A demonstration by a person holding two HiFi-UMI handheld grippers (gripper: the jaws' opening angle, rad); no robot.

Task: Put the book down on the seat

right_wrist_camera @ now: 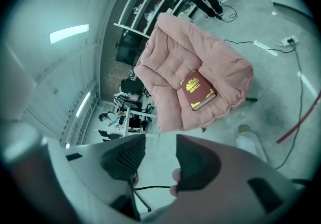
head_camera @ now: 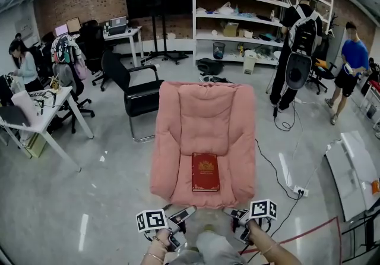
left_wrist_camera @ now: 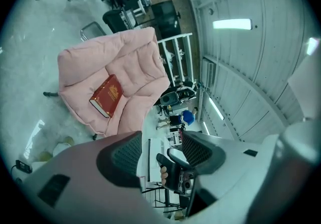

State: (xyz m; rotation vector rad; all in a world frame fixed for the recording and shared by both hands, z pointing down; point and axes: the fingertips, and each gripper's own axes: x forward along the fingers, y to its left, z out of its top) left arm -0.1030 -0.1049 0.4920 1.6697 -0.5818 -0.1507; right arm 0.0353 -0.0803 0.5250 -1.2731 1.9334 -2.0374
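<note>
The book (head_camera: pixel 205 172), dark red with a gold emblem on its cover, lies flat and cover-up on the seat cushion of the pink armchair (head_camera: pixel 205 109), at the middle of the cushion and close to its front edge. In the head view the book's long axis runs straight up and down the frame, from the front of the seat toward the backrest, with the emblem on the half nearer the backrest. The two gripper views show it tilted on a diagonal, and they reveal the pale page block at the short end nearest the seat's front, which the head view hardly shows. The left gripper (head_camera: pixel 181 215) and right gripper (head_camera: pixel 235 214) sit at the bottom of the head view, below the chair and well apart from the book. The left gripper view shows that gripper's (left_wrist_camera: pixel 160 143) fingers spread wide with nothing between them, only the distant room. The right gripper's (right_wrist_camera: pixel 160 151) fingers also stand apart and empty, with a slightly narrower gap. Only the head view takes in the black office chair (head_camera: pixel 138 94), the white shelves (head_camera: pixel 249 20) and two people standing at upper right. Only the right gripper view shows the red line on the floor (right_wrist_camera: pixel 301 122).
</note>
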